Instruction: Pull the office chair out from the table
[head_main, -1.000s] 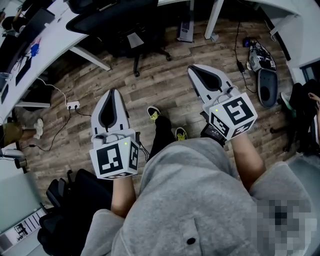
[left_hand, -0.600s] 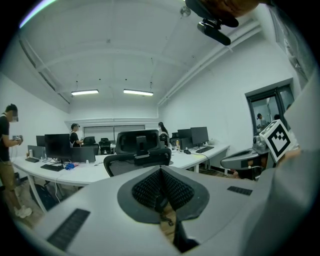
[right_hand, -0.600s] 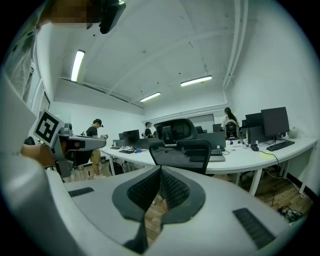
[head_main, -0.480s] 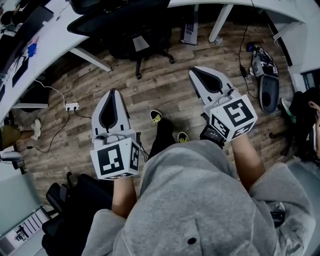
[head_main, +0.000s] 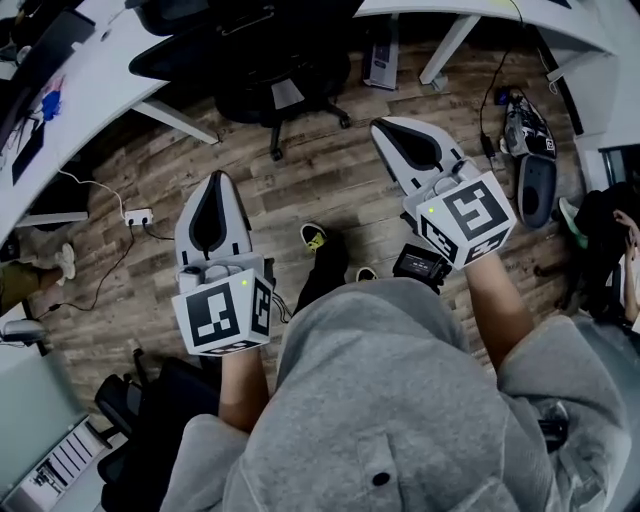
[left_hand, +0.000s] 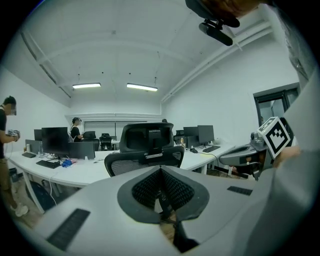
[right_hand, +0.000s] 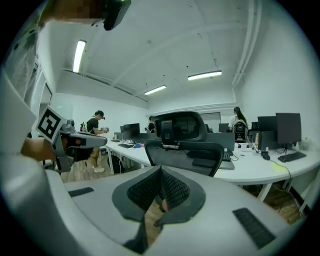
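The black office chair (head_main: 270, 60) stands tucked against the white curved table (head_main: 90, 95) at the top of the head view. Its mesh back and headrest face me in the left gripper view (left_hand: 147, 145) and the right gripper view (right_hand: 182, 142). My left gripper (head_main: 213, 180) is shut and empty, held over the wooden floor short of the chair. My right gripper (head_main: 380, 127) is likewise shut and empty, level with it and a little nearer the chair base. Neither touches the chair. In their own views the left gripper (left_hand: 160, 169) and the right gripper (right_hand: 161, 168) point at the chair back.
A power strip (head_main: 138, 216) and cables lie on the floor at left. A computer tower (head_main: 378, 55) stands under the table. Bags and shoes (head_main: 525, 130) lie at right, and another black chair (head_main: 150, 420) is at lower left. Monitors stand on the table and people stand beyond it.
Both grippers have moved forward toward the chair, staying shut. The chair and table edge now sit closer in the head view, and my feet have stepped forward.
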